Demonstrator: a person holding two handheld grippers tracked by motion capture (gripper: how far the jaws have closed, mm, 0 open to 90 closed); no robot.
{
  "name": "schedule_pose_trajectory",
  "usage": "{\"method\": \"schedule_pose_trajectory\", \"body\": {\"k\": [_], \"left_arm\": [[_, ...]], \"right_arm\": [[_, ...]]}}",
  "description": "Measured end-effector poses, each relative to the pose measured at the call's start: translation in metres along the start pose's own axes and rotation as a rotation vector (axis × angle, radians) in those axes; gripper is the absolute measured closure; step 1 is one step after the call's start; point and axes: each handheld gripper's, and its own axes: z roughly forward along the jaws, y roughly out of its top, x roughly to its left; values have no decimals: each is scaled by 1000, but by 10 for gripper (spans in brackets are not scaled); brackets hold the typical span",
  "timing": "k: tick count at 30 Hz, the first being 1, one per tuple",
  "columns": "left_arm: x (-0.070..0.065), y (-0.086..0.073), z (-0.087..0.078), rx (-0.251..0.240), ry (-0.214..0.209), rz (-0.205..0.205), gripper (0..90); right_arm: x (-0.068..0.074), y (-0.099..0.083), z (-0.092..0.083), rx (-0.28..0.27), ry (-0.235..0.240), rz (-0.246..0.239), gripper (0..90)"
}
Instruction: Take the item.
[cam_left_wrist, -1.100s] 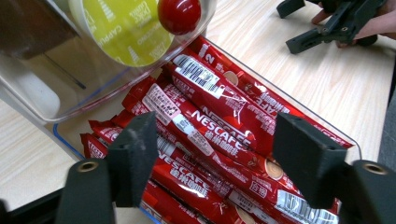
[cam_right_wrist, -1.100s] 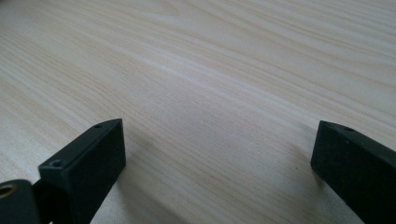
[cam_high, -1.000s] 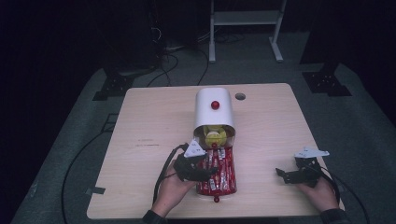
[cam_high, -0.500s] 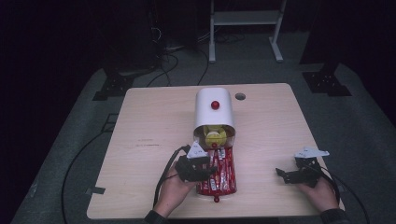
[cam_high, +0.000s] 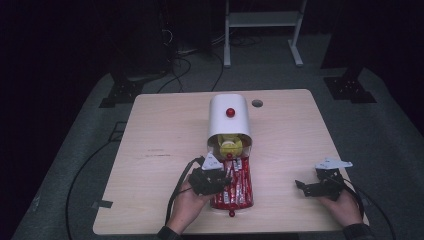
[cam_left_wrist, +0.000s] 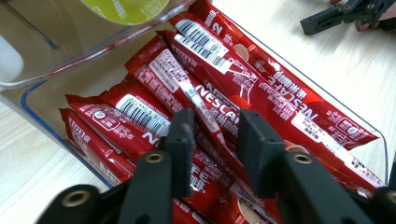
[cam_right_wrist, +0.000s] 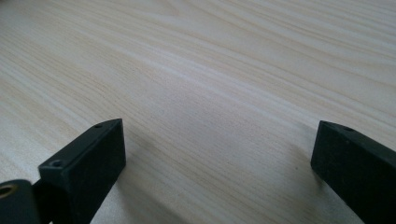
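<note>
A white dispenser (cam_high: 229, 122) lies on the table with yellow capsules (cam_high: 230, 146) showing in its open end. In front of it a clear drawer (cam_left_wrist: 306, 80) is pulled out, packed with several red Nescafe sachets (cam_left_wrist: 224, 60). My left gripper (cam_high: 227, 180) reaches into the drawer from its left. In the left gripper view its jaws (cam_left_wrist: 212, 123) stand close together, pinching one red sachet (cam_left_wrist: 198, 98) that runs between them. My right gripper (cam_high: 300, 186) rests near the front right of the table, jaws wide apart over bare wood (cam_right_wrist: 219, 140).
The wooden table (cam_high: 160, 150) has a round cable hole (cam_high: 257, 103) behind the dispenser. A small red knob (cam_high: 231, 214) marks the drawer's front end near the table's front edge. Cables trail from both grippers. The far gripper (cam_left_wrist: 345, 11) shows beyond the drawer.
The left gripper has crept slightly forward over the drawer of sachets. The right gripper and the dispenser have stayed put.
</note>
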Motion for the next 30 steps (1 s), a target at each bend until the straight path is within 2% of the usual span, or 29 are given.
{"method": "schedule_pose_trajectory", "body": {"k": [6, 9, 11, 19, 30], "left_arm": [[0, -1, -1, -8, -2, -12, 827], [-2, 0, -2, -16, 0, 0, 857], [-2, 0, -2, -13, 7, -10, 872], [1, 2, -7, -21, -6, -18, 879], [-4, 5, -16, -28, -39, -5, 880]], "right_arm": [[0, 0, 0, 0, 0, -1, 24], [0, 0, 0, 1, 0, 1, 24], [0, 0, 0, 0, 0, -1, 24], [0, 0, 0, 0, 0, 0, 24], [0, 0, 0, 0, 0, 0, 24]]}}
